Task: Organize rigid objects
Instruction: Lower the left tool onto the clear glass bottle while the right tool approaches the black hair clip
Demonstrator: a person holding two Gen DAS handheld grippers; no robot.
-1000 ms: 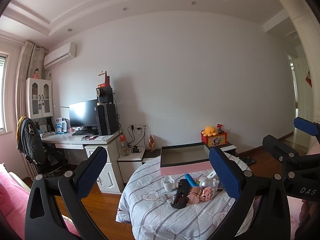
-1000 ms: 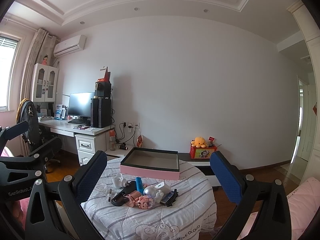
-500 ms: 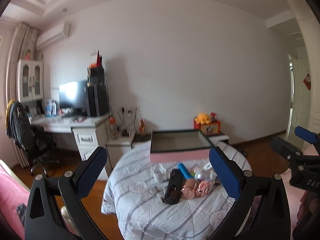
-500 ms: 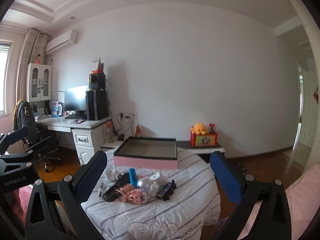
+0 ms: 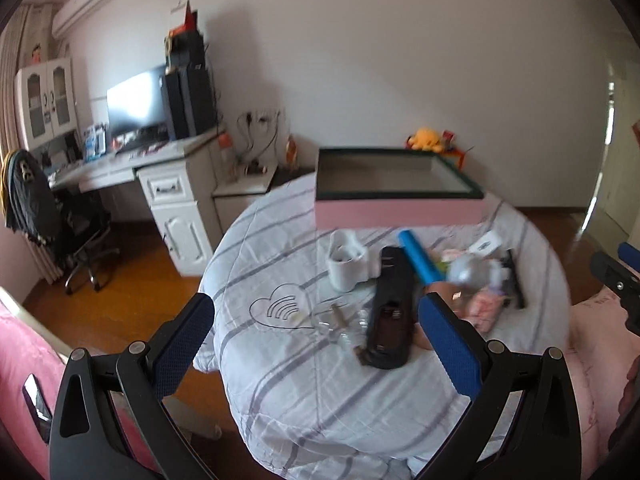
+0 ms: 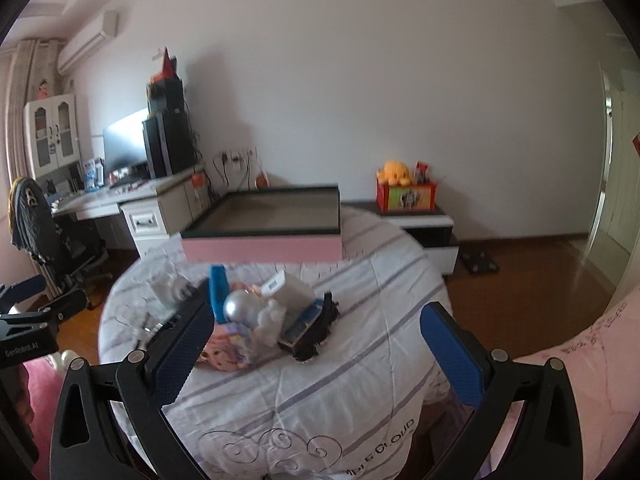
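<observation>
Pink box (image 5: 396, 213): open, dark-rimmed, at the far side of the table.
Object pile (image 6: 256, 320): black case (image 5: 391, 307), blue tube (image 5: 420, 257), silver ball (image 6: 240, 307), white cup (image 5: 345, 261), clustered before the box.

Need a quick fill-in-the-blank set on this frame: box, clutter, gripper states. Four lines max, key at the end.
1. The tray-like box at the far side of the table has a ____ outer wall.
2. The tube leaning beside the long black device is ____ in colour.
3. The left gripper and right gripper are both ____, holding nothing.
4. The mug left of the black device is ____.

Missing words: pink; blue; open; white
</observation>
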